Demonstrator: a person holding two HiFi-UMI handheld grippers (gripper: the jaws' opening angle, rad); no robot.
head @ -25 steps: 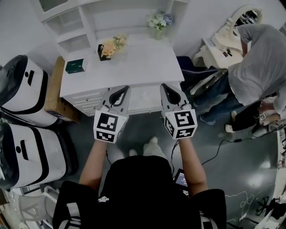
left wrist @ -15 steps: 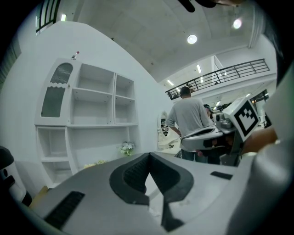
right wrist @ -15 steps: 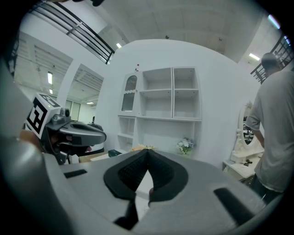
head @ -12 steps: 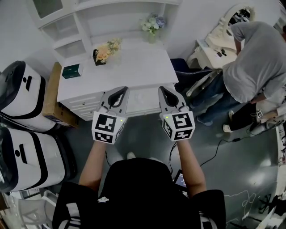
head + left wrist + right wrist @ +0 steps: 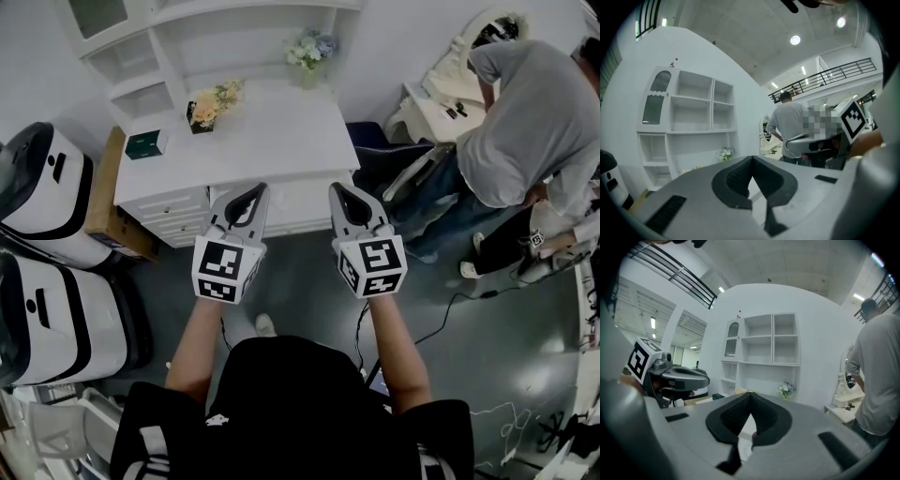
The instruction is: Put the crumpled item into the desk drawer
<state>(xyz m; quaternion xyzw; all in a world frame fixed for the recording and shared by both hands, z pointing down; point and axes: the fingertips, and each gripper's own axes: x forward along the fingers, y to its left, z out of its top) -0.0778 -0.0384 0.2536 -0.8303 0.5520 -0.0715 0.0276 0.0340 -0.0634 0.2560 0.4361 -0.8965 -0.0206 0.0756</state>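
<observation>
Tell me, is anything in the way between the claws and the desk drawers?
Nothing visible is. The left claw and right claw, both shut and empty, point at the drawers of the white desk. The drawers look closed, and no crumpled item shows anywhere.

The right gripper [image 5: 750, 393], grey with black ribbed pads, has its jaws tip to tip with nothing between them. Beyond it is a white open-shelved wall unit [image 5: 772, 338] with a small pale flower bouquet [image 5: 786, 389] beneath. The left gripper [image 5: 704, 378] is at left, and a person in a grey T-shirt [image 5: 876, 376] at right.
</observation>
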